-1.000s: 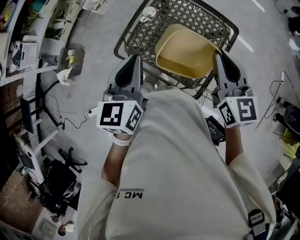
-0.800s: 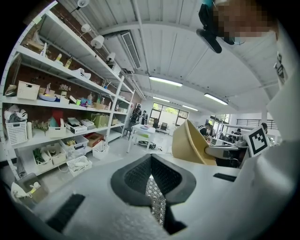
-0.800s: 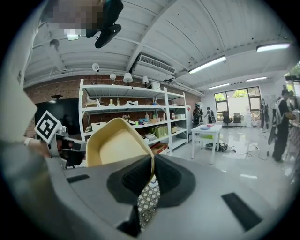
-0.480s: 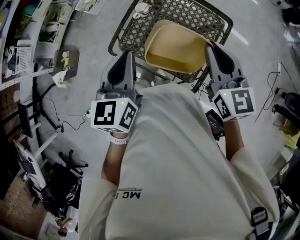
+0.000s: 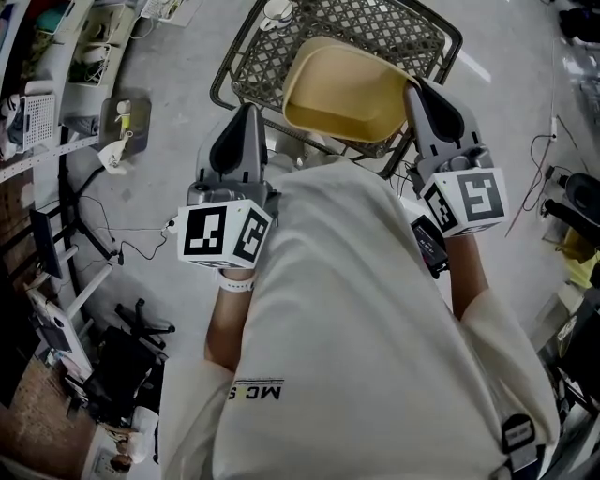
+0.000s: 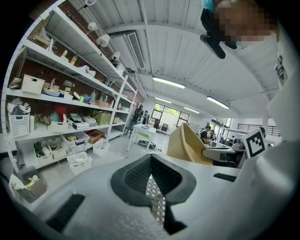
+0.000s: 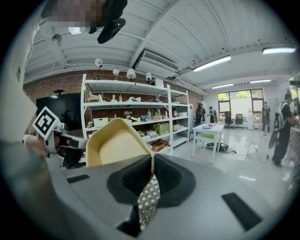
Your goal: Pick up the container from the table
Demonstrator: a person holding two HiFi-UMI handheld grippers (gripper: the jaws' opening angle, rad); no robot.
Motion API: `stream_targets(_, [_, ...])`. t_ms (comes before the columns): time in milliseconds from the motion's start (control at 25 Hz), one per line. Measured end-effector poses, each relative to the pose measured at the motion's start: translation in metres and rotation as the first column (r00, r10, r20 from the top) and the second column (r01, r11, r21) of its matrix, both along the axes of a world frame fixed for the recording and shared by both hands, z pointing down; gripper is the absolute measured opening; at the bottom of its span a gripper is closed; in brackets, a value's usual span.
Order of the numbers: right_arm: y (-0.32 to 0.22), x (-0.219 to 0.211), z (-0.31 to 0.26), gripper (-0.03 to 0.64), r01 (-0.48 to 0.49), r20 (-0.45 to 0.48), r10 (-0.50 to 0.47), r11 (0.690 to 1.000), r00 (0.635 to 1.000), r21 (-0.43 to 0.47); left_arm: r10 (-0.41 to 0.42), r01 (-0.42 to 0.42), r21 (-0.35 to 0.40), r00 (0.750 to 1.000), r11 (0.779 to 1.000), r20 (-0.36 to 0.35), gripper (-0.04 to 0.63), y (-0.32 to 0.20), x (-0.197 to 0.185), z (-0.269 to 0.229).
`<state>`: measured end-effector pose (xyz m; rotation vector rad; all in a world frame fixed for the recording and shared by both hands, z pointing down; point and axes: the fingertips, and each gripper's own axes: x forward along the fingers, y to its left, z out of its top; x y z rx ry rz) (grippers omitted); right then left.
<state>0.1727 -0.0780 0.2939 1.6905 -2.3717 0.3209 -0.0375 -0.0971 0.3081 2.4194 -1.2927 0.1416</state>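
A tan plastic container [image 5: 342, 89] hangs tilted over the black wire-mesh table [image 5: 375, 28]. My right gripper [image 5: 417, 86] is shut on the container's right rim. In the right gripper view that thin rim [image 7: 151, 164] runs between the two dark pads, and the container's hollow [image 7: 115, 145] lies to the left. My left gripper [image 5: 248, 111] sits left of the container, apart from it. Its jaws [image 6: 151, 171] meet with nothing between them, and the container [image 6: 185, 143] shows off to their right. Mesh [image 6: 154, 197] shows below the jaws.
A white cup [image 5: 277, 11] stands on the table's far left corner. Shelving [image 5: 37, 84] with bins lines the left side, with a tray [image 5: 127, 117] and cables [image 5: 122, 230] on the floor beside it. The person's white shirt [image 5: 356, 328] hides the near ground.
The container, held in my right gripper, has drifted left and farther from me over the mesh table. Both grippers moved the same way; the left one stays shut and empty.
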Motion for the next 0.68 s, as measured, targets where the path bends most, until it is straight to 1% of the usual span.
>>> stream_targets(240, [-0.008,-0.005,0.006,0.032,0.014,0.008,-0.014,1.000,1.000,-0.006,-0.005,0.005,0.006,1.000,1.000,0.004,0.020,-0.003,-0.004,-0.004])
stream_targets(440, [-0.009,-0.002,0.006,0.032,-0.006,0.016,0.006,1.000,1.000,-0.005,-0.006,0.006,0.000,1.000,1.000,0.008,0.020,-0.003,-0.004,-0.003])
stream_targets(680, [-0.005,0.007,0.009,0.032,-0.022,0.012,0.022,1.000,1.000,-0.013,0.015,-0.015,-0.001,1.000,1.000,0.009,0.020,0.000,0.006,-0.002])
